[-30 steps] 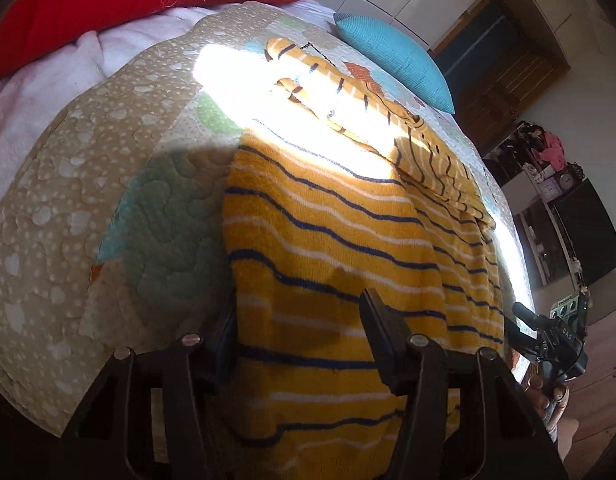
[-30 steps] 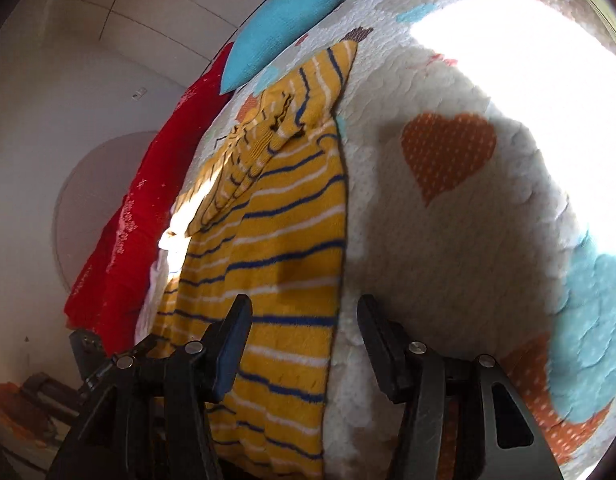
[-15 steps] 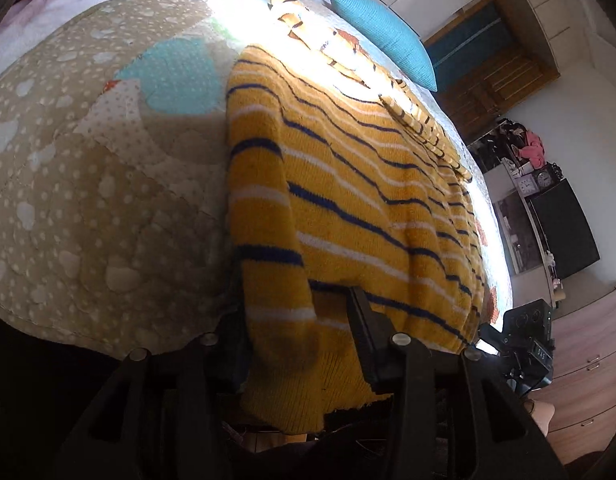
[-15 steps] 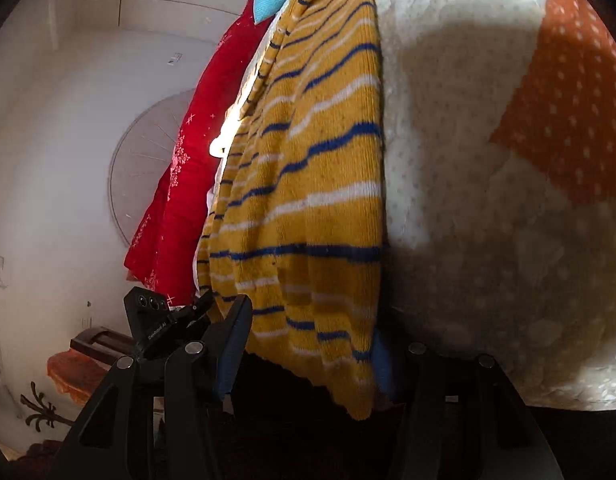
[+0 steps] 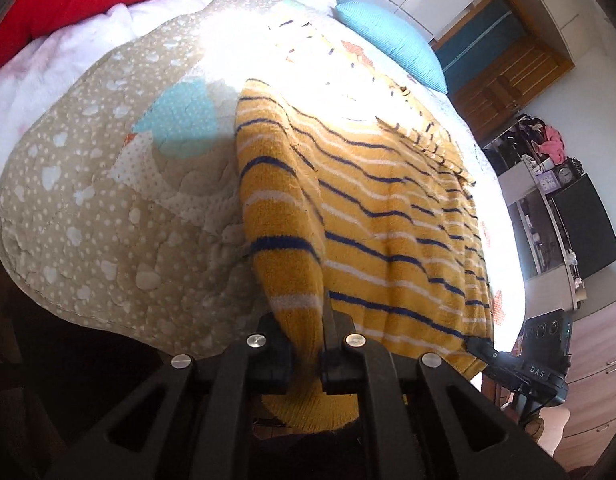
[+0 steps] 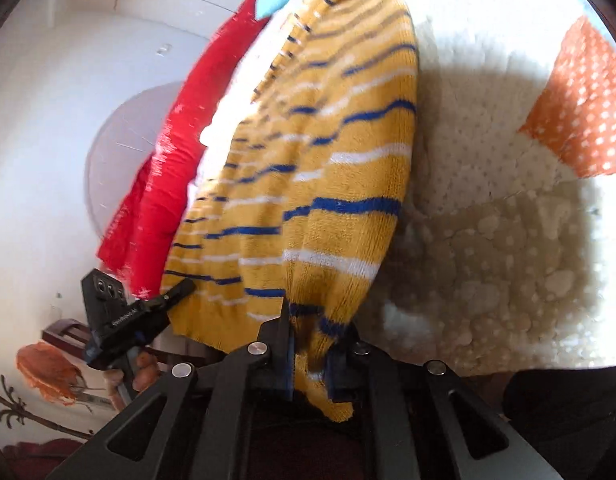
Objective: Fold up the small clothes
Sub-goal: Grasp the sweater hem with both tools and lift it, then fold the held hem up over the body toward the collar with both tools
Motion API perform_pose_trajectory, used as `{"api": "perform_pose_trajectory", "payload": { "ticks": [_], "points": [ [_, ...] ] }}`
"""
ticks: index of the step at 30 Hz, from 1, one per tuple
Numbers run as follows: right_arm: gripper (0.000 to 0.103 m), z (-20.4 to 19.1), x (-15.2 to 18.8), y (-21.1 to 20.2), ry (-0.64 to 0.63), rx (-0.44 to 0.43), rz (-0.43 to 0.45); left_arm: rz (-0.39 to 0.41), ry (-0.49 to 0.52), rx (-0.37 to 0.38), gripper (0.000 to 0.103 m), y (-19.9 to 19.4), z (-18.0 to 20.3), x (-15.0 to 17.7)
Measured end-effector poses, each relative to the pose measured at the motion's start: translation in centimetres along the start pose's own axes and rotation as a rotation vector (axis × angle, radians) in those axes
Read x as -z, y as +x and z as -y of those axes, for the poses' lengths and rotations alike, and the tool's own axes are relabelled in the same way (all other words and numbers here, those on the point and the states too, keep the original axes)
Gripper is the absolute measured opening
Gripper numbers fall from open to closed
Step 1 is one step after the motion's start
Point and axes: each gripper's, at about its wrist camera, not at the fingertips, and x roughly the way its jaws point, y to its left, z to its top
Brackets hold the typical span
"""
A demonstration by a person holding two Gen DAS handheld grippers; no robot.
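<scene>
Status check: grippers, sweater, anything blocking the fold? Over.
Left gripper shut on the yellow striped sweater, pinching its near hem. Right gripper shut on the same hem, other corner. Sweater flat on the quilt. Nothing blocking the fold.

Yellow striped sweater [image 5: 388, 216] flat on quilt, hem overhanging edge.

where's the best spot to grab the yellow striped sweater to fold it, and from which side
Grip the two corners of the hem, coming in from the edge of the bed. The sweater lies flat on the quilt with its hem hanging over that edge, so the knit is free to pinch. The left gripper and right gripper are shut on those corners.
</scene>
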Motion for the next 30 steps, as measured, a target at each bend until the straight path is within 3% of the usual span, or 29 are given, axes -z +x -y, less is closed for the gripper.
{"api": "perform_pose_trajectory", "payload": {
  "ticks": [2, 6, 9, 12, 16, 21, 26, 30],
  "points": [
    [0.011, -0.8, 0.5, -2.1, -0.017, -0.048, 0.02, 0.022, 0.018, 0.014, 0.008, -1.6, 0.8, 0.5],
    [0.009, -1.2, 1.6, -5.5, -0.042, -0.056, 0.055, 0.021, 0.005, 0.045, 0.008, -2.8, 0.9, 1.5],
    [0.009, -0.6, 1.5, -4.7, -0.021, -0.053, 0.038, -0.004, -0.015, 0.021, 0.008, -1.6, 0.2, 1.7],
    [0.009, -0.6, -0.9, -3.9, -0.025, -0.047, 0.022, -0.005, -0.058, 0.03, 0.008, -0.8, -0.8, -0.1],
    [0.009, -2.9, -5.4, -3.7, -0.086, -0.054, 0.075, 0.068, -0.05, 0.04, 0.008, -0.8, -0.4, -4.3],
    [0.009, -5.8, -13.1, -2.8, -0.16, 0.002, 0.171, 0.138, -0.013, 0.03, 0.008, 1.1, 1.9, -12.2],
    [0.009, -6.4, -20.4, -0.8, -0.17, 0.095, 0.211, 0.131, -0.004, 0.003, 0.008, 5.2, 3.9, -19.0],
    [0.009, -3.9, -24.0, 0.2, -0.094, 0.11, 0.196, 0.088, -0.016, -0.008, 0.008, 8.8, 4.4, -22.1]
  ]
}}
